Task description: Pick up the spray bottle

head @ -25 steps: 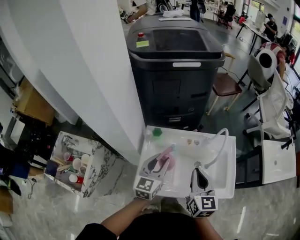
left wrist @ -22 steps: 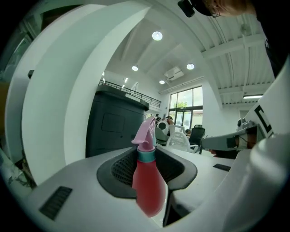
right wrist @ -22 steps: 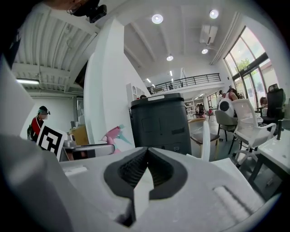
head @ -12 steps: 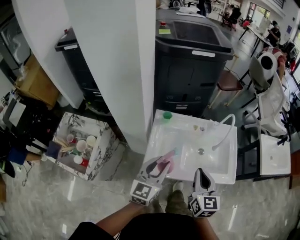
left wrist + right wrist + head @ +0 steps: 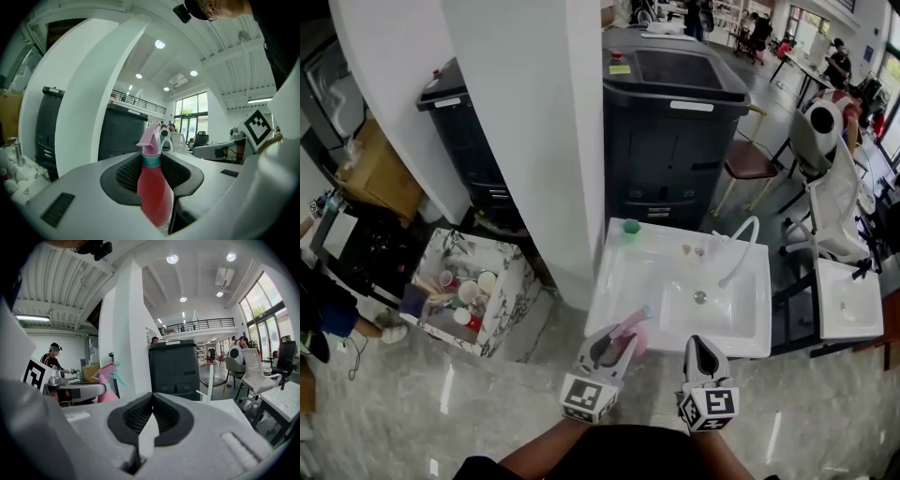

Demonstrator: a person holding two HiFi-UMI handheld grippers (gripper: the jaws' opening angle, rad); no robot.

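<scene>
- left gripper [image 5: 152,162]: my fingers are clamped on the spray bottle [image 5: 153,193], one pad on each side of its red-pink body. not squeezed fully together, the bottle fills the gap.
- bottle sits upright between my left fingers. its teal collar [image 5: 151,160] is level w/ my fingertips and the pink trigger head [image 5: 150,138] sticks up above them, nozzle pointing fwd, away from me.
- right gripper [image 5: 151,403]: fingers pressed together at the tips, nothing between them. it hangs beside my left fingers, apart from the bottle.
- what's changed: a sec ago both sets of fingers were out over the basin of the white sink [image 5: 614,281], bottle above the basin. now i've drawn them back toward me. the sink's near edge is just ahead of my right fingertips, and only the bottle's top reaches over that edge.
- the grip looks the same as a sec ago, bottle hasn't slid or tipped in my fingers.
- what that means: bottle touches nothing but my left pads as far as i can see, so i'd call the pick-up as good as done.
- left to do, imo: keep the squeeze steady. the body is smooth and tapers, so a loose hold could let it slip down.
</scene>
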